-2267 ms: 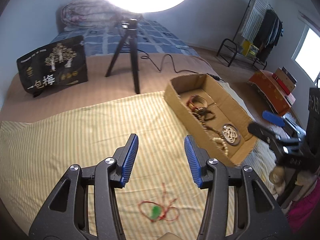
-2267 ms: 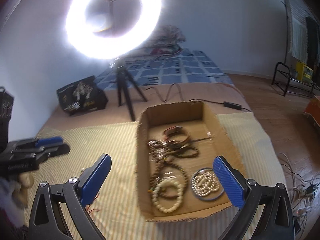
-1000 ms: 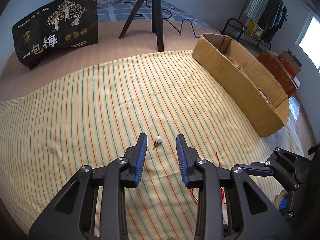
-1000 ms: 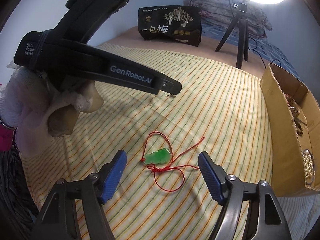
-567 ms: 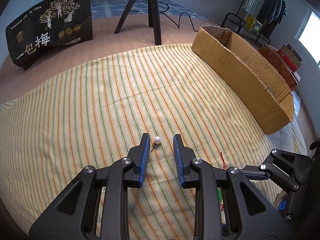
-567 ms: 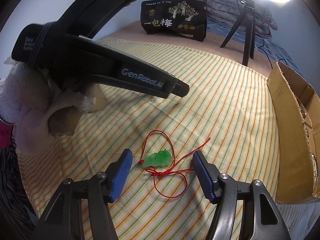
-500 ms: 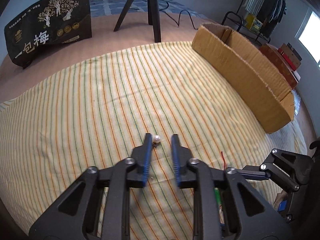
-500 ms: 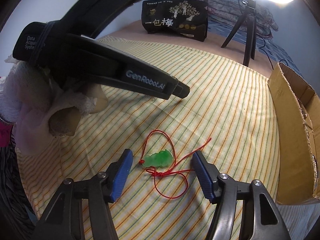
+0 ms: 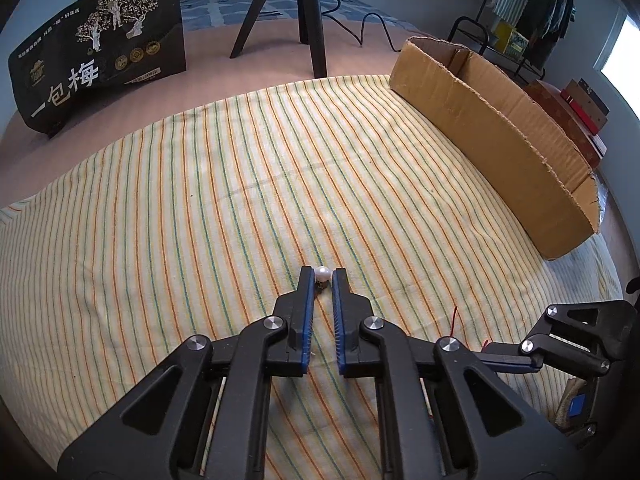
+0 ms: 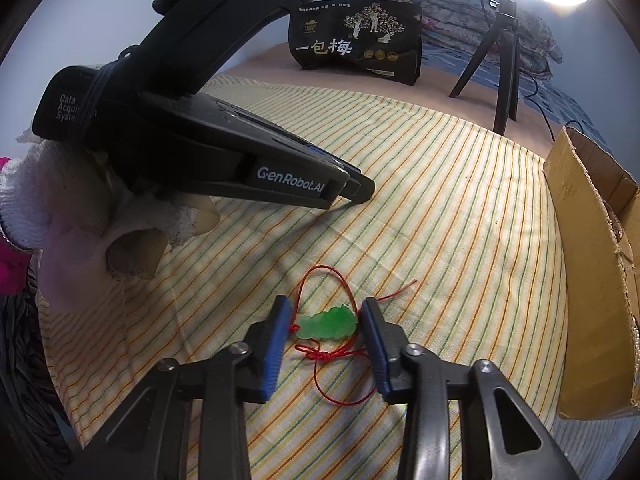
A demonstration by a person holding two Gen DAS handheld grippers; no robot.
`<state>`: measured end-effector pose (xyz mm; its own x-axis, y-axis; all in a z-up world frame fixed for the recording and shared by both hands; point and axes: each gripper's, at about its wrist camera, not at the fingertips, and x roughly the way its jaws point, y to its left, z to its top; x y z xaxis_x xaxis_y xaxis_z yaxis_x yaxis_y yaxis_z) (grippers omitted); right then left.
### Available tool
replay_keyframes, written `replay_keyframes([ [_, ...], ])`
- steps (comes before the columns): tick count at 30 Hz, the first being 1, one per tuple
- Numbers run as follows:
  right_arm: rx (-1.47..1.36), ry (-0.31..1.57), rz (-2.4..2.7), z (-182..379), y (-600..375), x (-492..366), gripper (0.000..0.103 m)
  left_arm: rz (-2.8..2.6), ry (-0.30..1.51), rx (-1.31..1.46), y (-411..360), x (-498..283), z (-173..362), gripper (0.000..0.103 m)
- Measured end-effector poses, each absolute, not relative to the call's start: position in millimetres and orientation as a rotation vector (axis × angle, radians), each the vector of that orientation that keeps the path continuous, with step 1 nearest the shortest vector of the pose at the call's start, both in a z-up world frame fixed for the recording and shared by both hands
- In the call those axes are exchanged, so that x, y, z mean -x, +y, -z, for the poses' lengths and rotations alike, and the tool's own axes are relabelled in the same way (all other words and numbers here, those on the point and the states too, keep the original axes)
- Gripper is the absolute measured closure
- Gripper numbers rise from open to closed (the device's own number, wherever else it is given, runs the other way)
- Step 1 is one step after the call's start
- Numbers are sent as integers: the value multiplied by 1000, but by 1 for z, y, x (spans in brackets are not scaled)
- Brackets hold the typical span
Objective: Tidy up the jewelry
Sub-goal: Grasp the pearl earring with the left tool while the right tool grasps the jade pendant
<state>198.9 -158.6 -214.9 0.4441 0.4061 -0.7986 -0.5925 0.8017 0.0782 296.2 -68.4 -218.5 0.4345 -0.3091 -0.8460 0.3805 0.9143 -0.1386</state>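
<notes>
Through the left wrist camera we see our left gripper (image 9: 322,276) closed on a pearl earring (image 9: 322,273): the white pearl sits pinched between the very tips of the blue pads, and its small dark metal fitting shows just below, in the narrow slot between the jaws. The tips rest on the yellow striped cloth (image 9: 200,200) that covers the bed. At two o'clock from the pearl stands the long cardboard box (image 9: 500,132), well apart from it; only its outer wall is visible from here. At eleven o'clock, beyond the cloth's edge, a black snack bag with gold trees and white characters (image 9: 100,56) leans upright, and at twelve o'clock stand the black tripod legs (image 9: 312,20).

Through the right wrist camera, our right gripper (image 10: 325,326) has its jaws closing around the green jade pendant (image 10: 328,323), which lies flat on the cloth between the pads. The right pad is at the pendant's edge, while a thin gap shows at the left pad, so we judge it not yet clamped. The pendant's red cord (image 10: 332,376) loops out toward twelve o'clock and trails back toward six o'clock between the jaws. At ten o'clock a white-gloved hand (image 10: 80,240) holds the left gripper, and the box edge rises at three o'clock.
</notes>
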Motion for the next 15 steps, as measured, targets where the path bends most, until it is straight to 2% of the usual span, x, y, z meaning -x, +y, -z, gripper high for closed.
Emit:
replay_keyframes([
  [15, 214, 900, -607, 204, -162, -197, 70, 415, 999, -46, -62, -289, 201, 97],
])
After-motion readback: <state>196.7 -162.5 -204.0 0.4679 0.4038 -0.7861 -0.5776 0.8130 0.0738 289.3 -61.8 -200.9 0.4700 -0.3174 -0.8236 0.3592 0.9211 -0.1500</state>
